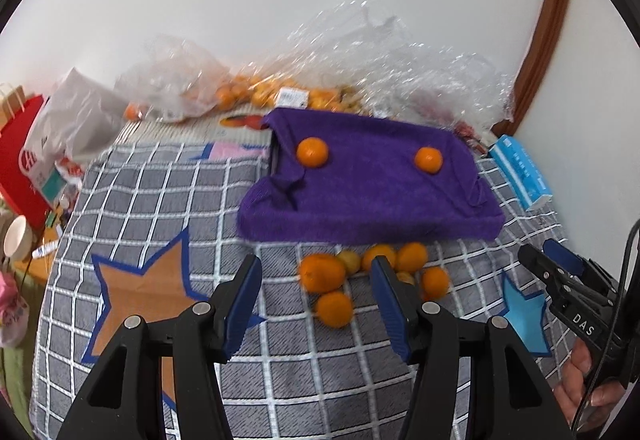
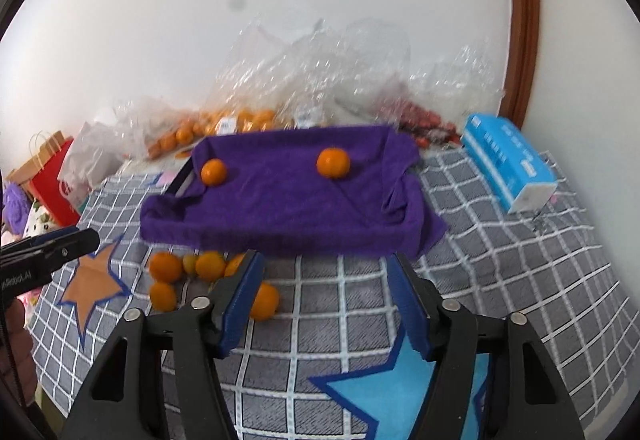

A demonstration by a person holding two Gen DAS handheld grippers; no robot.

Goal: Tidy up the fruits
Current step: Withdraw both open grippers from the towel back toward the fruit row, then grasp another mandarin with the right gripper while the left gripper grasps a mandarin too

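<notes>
A tray draped in purple cloth holds two oranges, one left and one right. In front of it, several loose oranges lie in a pile on the grey checked cloth. My left gripper hovers open just short of the pile, pads touching no fruit. My right gripper is open and empty over bare cloth, to the right of the pile; its left finger hides part of one orange.
Crinkled clear plastic bags with more oranges line the wall behind the tray. A blue tissue pack lies at the right. A red paper bag and a white bowl stand at the left.
</notes>
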